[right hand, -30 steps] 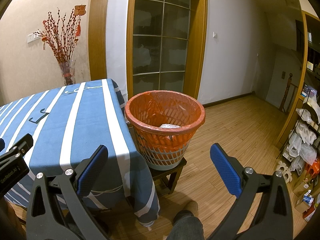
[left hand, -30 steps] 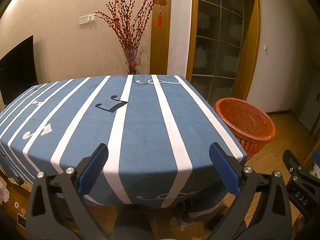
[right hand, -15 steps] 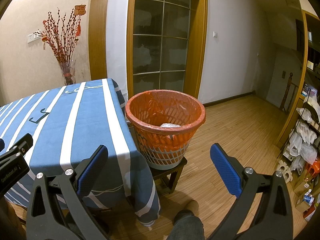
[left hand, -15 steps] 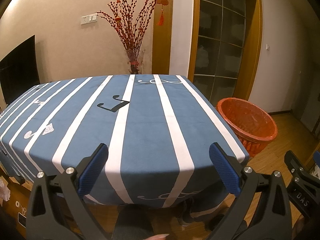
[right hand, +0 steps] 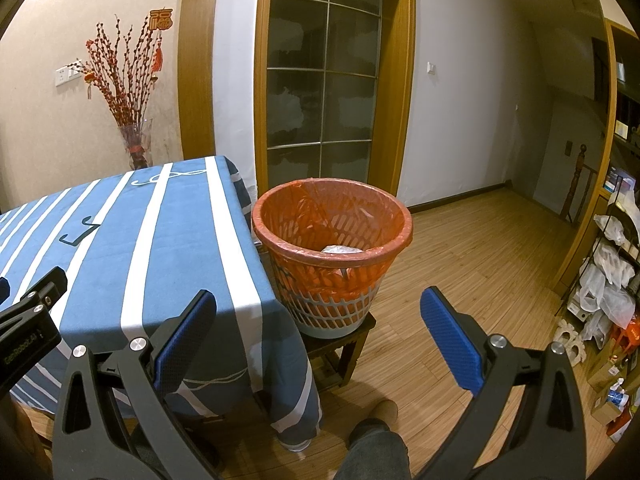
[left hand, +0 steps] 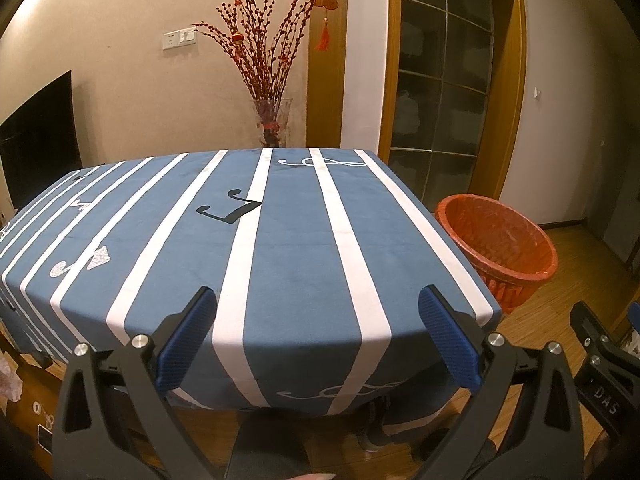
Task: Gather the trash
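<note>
I held my left gripper [left hand: 318,336] over the near edge of the table [left hand: 288,264], its blue pads [left hand: 186,340] spread wide with nothing between them. The table wore a blue cloth with white stripes and printed music notes [left hand: 230,212]. My right gripper [right hand: 318,336] was likewise wide apart and empty, pointing toward the bin [right hand: 332,256] past the table's right near corner.

The bin, a grey lattice basket lined with an orange bag, stood on a low dark stool [right hand: 340,348] just beside the table's right edge. Down inside it lay a pale crumpled piece of trash [right hand: 342,250]; I could not tell what it was. From the left wrist the bin [left hand: 496,240] showed beyond the table's right edge, only its orange rim and upper wall in sight.

A glass vase [left hand: 272,124] of red branches stood by the wall behind the table's far edge, next to a wood-framed glass door [right hand: 324,92]. My leg [right hand: 374,452] showed low in the right view, above the wooden floor [right hand: 480,264]. A rack with plastic bags [right hand: 608,280] stood at the far right.
</note>
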